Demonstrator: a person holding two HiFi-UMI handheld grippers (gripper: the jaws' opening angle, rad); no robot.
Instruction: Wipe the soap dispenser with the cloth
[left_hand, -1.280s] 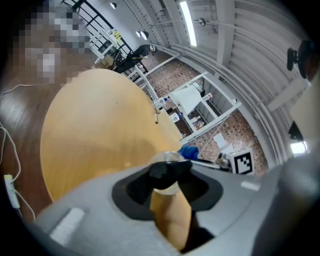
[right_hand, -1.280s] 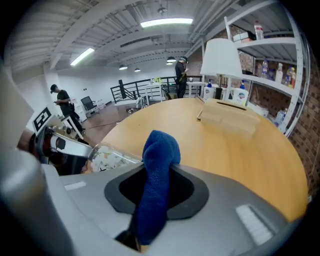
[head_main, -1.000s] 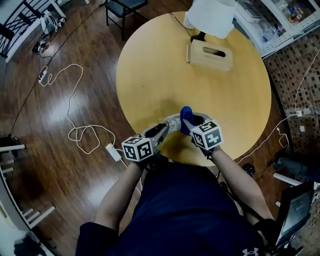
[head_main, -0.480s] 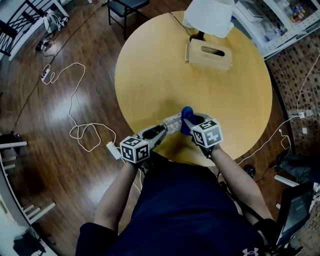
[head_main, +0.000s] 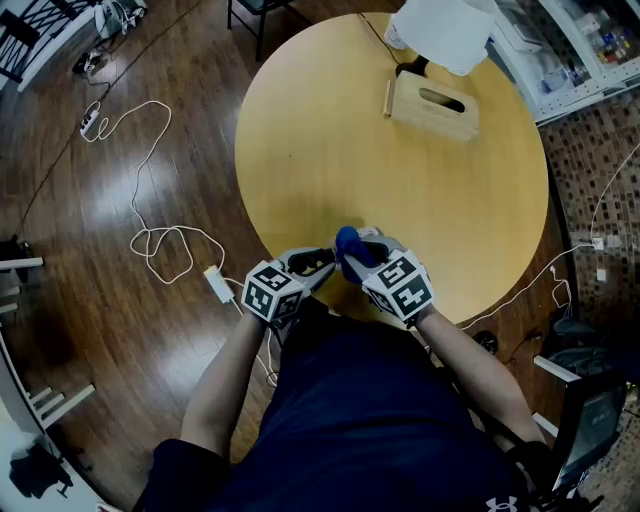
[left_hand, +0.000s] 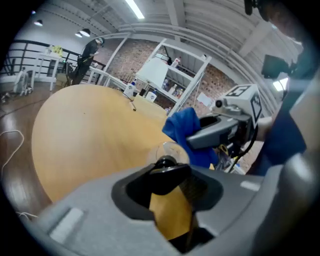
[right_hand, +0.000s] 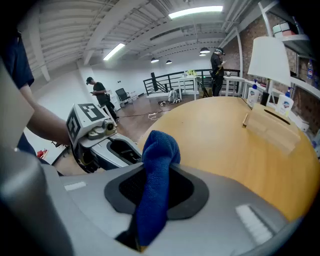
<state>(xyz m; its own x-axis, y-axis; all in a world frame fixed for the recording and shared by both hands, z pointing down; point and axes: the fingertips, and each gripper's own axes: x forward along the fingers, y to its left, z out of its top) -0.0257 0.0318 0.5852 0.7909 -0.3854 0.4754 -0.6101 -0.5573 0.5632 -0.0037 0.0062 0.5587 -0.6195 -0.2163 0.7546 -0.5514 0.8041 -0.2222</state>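
Clamping a blue cloth between its jaws, the right gripper holds it against the clear end of the soap dispenser; the left gripper is closed on that dispenser, black pump toward its camera; both meet at the round desk's near edge.

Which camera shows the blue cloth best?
The right gripper view: the blue cloth fills the middle, pinched in the right tool. The head view shows only a small blue lump; the left gripper view shows part of it behind that tool.
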